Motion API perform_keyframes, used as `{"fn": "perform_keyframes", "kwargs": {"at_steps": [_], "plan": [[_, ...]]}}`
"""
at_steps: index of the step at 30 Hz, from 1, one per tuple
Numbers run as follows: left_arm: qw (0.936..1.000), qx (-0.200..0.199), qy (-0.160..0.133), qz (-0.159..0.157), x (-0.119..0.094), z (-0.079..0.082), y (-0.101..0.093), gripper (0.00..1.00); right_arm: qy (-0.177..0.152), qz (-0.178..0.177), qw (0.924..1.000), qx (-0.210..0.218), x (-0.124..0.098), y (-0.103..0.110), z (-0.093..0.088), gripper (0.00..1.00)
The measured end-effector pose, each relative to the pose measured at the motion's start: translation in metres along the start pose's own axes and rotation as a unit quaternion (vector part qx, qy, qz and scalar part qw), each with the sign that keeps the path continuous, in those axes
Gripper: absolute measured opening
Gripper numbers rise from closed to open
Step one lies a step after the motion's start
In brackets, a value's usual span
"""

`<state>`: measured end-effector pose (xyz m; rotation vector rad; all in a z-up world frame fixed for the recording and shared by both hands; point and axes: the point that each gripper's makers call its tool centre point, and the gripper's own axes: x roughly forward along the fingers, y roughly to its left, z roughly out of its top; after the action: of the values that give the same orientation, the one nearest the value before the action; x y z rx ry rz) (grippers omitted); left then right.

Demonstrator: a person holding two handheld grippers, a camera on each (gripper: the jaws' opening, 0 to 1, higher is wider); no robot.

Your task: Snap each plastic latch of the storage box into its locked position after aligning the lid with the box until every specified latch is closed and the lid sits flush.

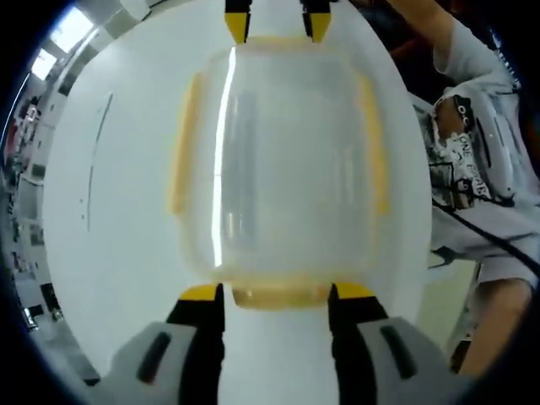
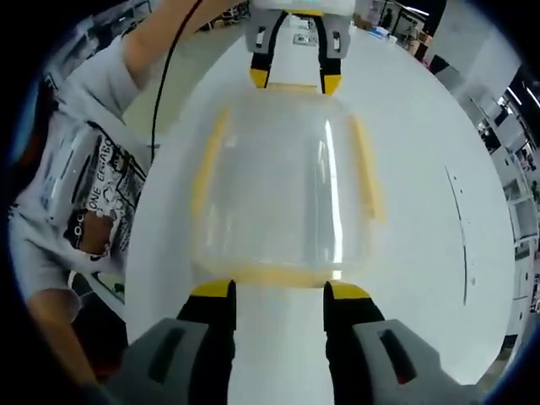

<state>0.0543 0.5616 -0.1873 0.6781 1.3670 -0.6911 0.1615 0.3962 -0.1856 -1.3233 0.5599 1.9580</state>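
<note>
Storage box (image 1: 283,164) on table (image 1: 110,253), between facing left gripper (image 1: 274,291) and right gripper (image 2: 278,291).

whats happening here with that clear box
A person holds a two-jaw gripper in each hand at opposite ends of a clear storage box on a white table. The left gripper and right gripper each straddle a yellow end latch, jaws open. The lid appears to be on.
</note>
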Motion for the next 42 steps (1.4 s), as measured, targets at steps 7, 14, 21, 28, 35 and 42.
{"fn": "perform_keyframes", "kwargs": {"at_steps": [7, 14, 21, 28, 35, 42], "plan": [[0.9989, -0.036, -0.031, -0.001, 0.000, -0.009, 0.002, 0.50, 0.003, -0.013, 0.9999, -0.007, 0.000, -0.004, -0.011, 0.33], [0.9957, -0.060, -0.031, 0.062, -0.005, -0.038, 0.026, 0.29, -0.001, -0.030, 0.9995, 0.005, -0.004, -0.010, -0.021, 0.33], [0.9864, -0.085, -0.113, 0.083, -0.035, -0.036, 0.033, 0.24, -0.027, -0.043, 0.9986, 0.010, -0.009, -0.017, -0.025, 0.31], [0.9842, -0.040, -0.149, 0.087, -0.058, 0.004, 0.023, 0.20, -0.054, -0.063, 0.9964, 0.015, -0.015, -0.022, -0.025, 0.28], [0.9865, 0.052, -0.143, 0.061, -0.058, 0.056, -0.007, 0.00, -0.071, -0.089, 0.9934, 0.012, -0.021, -0.028, -0.024, 0.18], [0.9909, 0.076, -0.103, 0.041, -0.037, 0.087, -0.018, 0.00, -0.113, -0.115, 0.9869, 0.001, -0.020, -0.030, -0.015, 0.09]]}}
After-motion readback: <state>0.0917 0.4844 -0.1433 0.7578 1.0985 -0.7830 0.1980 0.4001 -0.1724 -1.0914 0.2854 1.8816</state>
